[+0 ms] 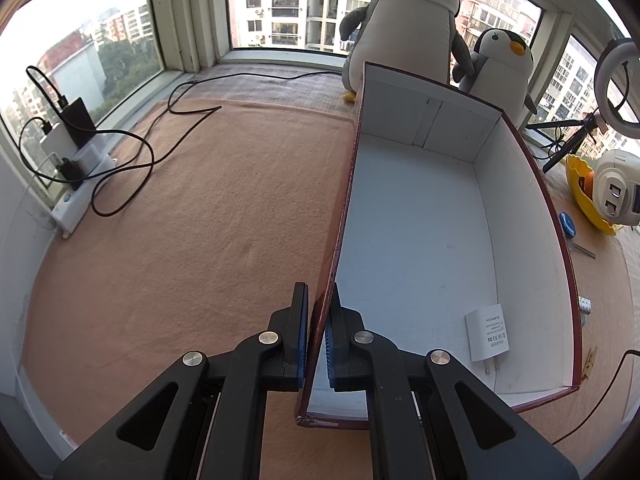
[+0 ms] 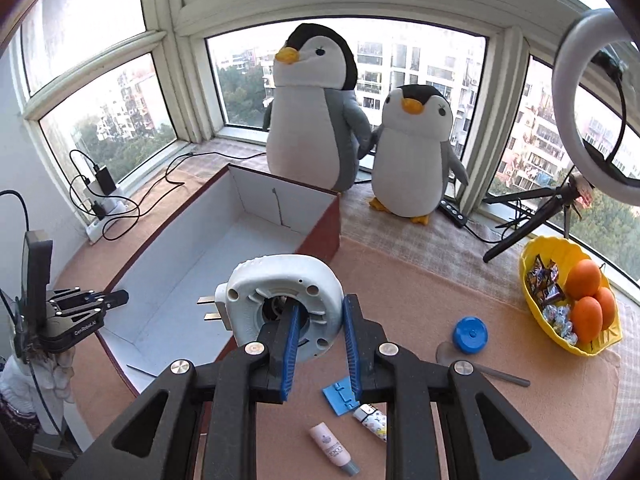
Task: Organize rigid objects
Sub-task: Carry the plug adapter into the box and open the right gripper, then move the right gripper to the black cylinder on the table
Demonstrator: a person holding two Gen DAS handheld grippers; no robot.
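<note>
Left gripper (image 1: 318, 336) clamped on the near left wall of the box (image 1: 516, 216), one blue pad outside, one inside, jaws pressed to the thin cardboard. Just right of those fingers, on the white box floor: a flat white USB adapter (image 1: 489, 335), prongs toward the near wall, lying alone. Beyond the fingertips, the far end wall upright; past it, a large plush penguin (image 1: 404, 28) and a smaller plush penguin (image 1: 502, 68) against the window. Left of the fingers, bare peach cloth (image 1: 200, 220), then black cables and a white power strip (image 1: 76, 196) at the sill. Right gripper (image 2: 318, 332) pinching a round white plug-in device (image 2: 280, 304): left pad inside its central opening, right pad on the outer rim, two metal prongs sticking out to the left; device held clear of the cloth, above the near right edge of the box, not inside it. Right of those fingers, on the cloth: a blue round cap (image 2: 470, 334) and a grey rod (image 2: 500, 376). Under and just behind the fingertips: a blue hinged piece (image 2: 338, 396), a small patterned white tube (image 2: 370, 420), a pink tube (image 2: 332, 448). Further right, a yellow bowl (image 2: 528, 264) with oranges and wrapped sweets. Far right, a ring light (image 2: 568, 92) on a tripod.
</note>
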